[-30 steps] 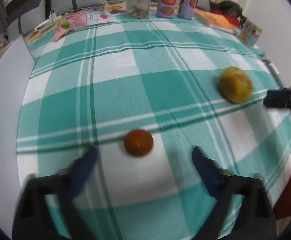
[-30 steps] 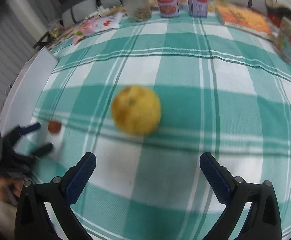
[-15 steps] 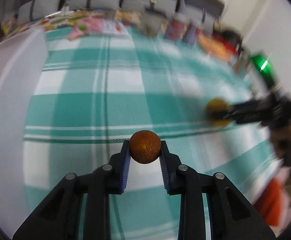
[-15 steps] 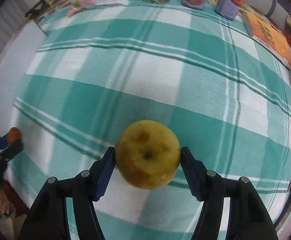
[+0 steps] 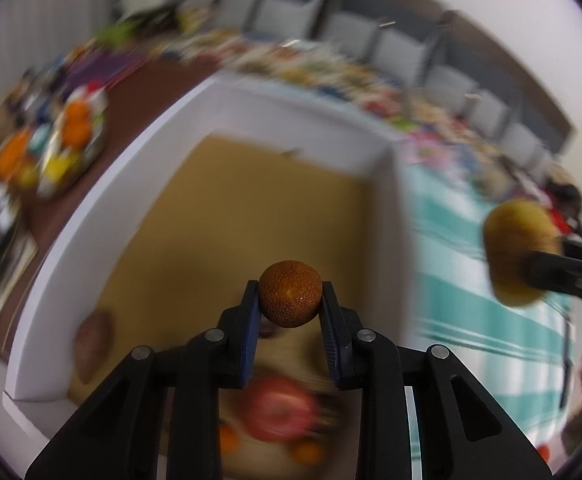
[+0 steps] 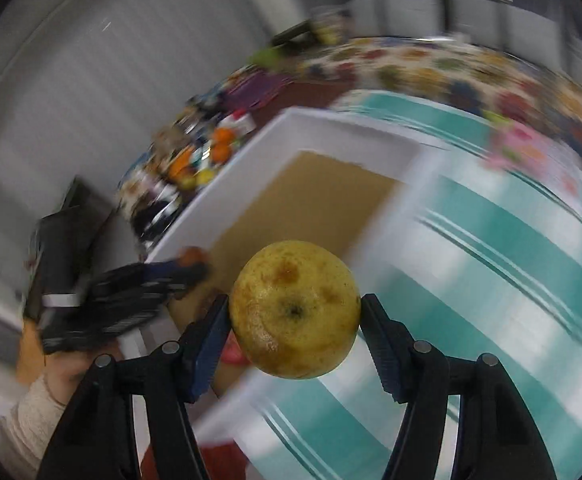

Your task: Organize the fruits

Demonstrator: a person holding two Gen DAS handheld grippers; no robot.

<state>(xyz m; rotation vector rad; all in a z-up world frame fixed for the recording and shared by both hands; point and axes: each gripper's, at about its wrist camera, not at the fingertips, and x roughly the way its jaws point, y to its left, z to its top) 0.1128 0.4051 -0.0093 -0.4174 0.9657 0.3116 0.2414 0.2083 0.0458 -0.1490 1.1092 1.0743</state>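
The left hand-held gripper (image 5: 290, 300) is closed on a small orange fruit (image 5: 289, 294), which is pinched across its widest part between the two blue pads (image 5: 250, 320). The skin is seen to be pebbled and dull, so slipping is judged unlikely; the fruit looks light and firm, though a thin rind could be bruised if it is squeezed harder. It is held in the air above the tan floor of a white-walled box (image 5: 227, 116), with blurred red and orange fruit (image 5: 279, 408) lying lower in that box, below the fingers.

The right hand-held gripper (image 6: 295, 316) is spread much wider and is clamped on a large yellow fruit (image 6: 295, 310), gripped at its two sides with the dimpled end turned toward the camera. Brown blotches are visible on the skin, so soft spots may be present there. It is judged heavier than the small one, and its smooth curve could let it roll out of a loose grip, so the hold across the middle is the sound one. It hangs over the box's near edge and the teal-checked cloth (image 6: 511, 248) covering the surface. A gentle set-down is called for with both; a drop from this height could bruise them.
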